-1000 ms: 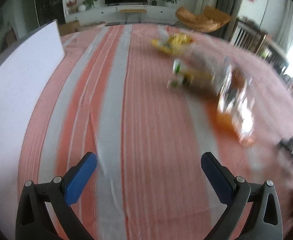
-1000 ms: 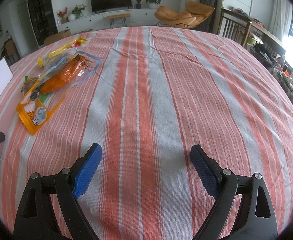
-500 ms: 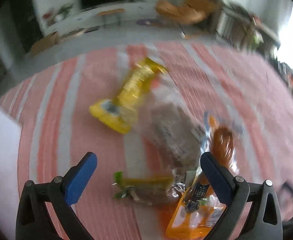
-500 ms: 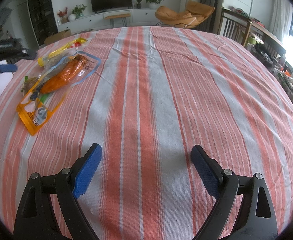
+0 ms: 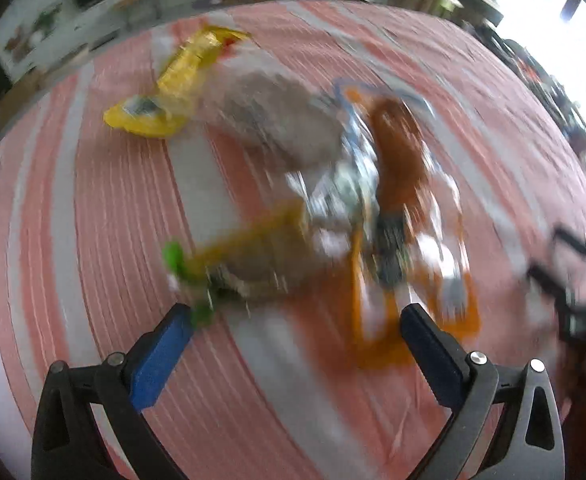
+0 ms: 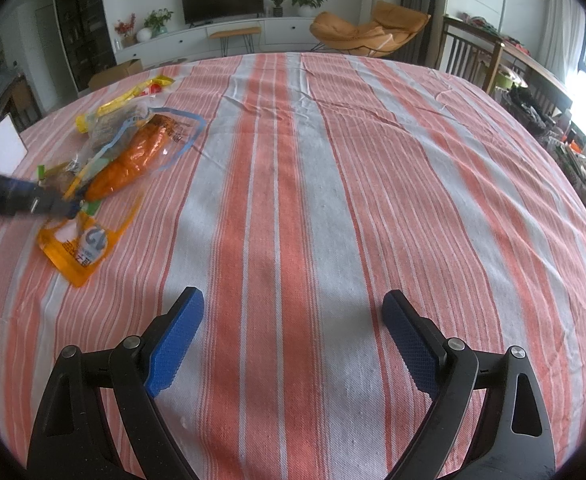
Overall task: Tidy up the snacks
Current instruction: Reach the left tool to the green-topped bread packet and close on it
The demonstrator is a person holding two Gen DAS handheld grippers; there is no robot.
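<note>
The left gripper has swung from bare striped desk to above the orange-and-clear plastic snack packets, fingers apart, suggesting a first pick; the right gripper waits, fingers apart.

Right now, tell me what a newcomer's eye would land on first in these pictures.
The heap of snack packets on the far left of the striped tablecloth stands out first, with the orange packet brightest and a yellow packet behind it. The left gripper hangs just above that heap with its jaws wide apart. The right gripper, also open, faces bare cloth.
</note>
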